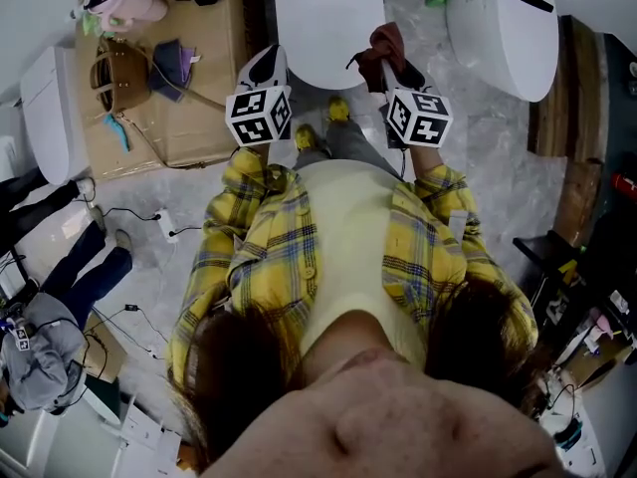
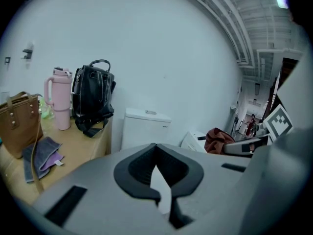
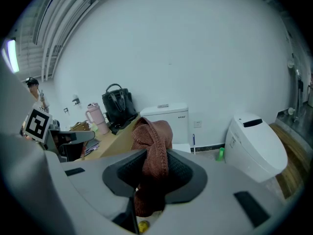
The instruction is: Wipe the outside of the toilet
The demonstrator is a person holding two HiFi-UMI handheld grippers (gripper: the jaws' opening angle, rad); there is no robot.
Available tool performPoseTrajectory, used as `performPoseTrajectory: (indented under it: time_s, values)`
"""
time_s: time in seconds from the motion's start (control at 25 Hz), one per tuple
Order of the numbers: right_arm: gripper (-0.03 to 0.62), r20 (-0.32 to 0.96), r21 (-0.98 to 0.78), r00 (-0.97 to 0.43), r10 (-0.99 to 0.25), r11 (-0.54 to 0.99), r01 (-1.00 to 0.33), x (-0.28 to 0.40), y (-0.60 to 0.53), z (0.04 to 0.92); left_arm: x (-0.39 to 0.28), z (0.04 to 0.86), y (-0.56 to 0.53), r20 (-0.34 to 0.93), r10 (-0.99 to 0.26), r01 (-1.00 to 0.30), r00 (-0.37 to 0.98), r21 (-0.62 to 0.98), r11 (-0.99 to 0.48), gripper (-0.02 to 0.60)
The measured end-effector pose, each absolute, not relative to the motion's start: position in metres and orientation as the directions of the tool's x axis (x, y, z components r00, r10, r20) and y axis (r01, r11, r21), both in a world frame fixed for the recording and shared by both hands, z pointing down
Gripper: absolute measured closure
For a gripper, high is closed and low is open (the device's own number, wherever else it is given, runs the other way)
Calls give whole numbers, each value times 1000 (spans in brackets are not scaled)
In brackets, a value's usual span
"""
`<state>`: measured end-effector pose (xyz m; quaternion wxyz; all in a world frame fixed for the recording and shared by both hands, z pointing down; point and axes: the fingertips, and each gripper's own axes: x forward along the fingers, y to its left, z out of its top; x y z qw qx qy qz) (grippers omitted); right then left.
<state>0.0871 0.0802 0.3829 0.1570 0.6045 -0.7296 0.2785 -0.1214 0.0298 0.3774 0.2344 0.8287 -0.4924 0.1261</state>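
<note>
Clenching a reddish-brown cloth [image 3: 154, 148] between the jaws of the right gripper [image 3: 152, 182], lower centre of that gripper's view, with the cloth's bottom end lost in shadow. From the head view, upper centre: white toilet [image 1: 328, 23], cut off by the top edge, cloth at its right rim, contact hard to judge. Left gripper [image 2: 156, 168] at the toilet's left, jaws pressed together on nothing. Second toilet [image 1: 503, 28] upper right. Cluttered desk [image 1: 199, 118] upper left, partly cropped.

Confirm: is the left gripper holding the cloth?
No, the left gripper is shut on nothing; the brown cloth sits in the right gripper.
</note>
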Motion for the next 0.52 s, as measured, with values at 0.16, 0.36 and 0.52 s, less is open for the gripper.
performPoseTrajectory:
  time_s: [0.16,0.36,0.52]
  values:
    - [473,564,-217,-222,-795,116,-969,88,82,381,-121,377,31,442,-757,-876,481,266,-401,578]
    - [473,557,-222,-225,-799,118,-968,87,81,377,-120,381,30,455,-750,-877,479,265,-399,580]
    - [472,551,-230,-223,-804,111,-967,87,80,374,-118,385,30,471,-738,-875,484,265,-405,580]
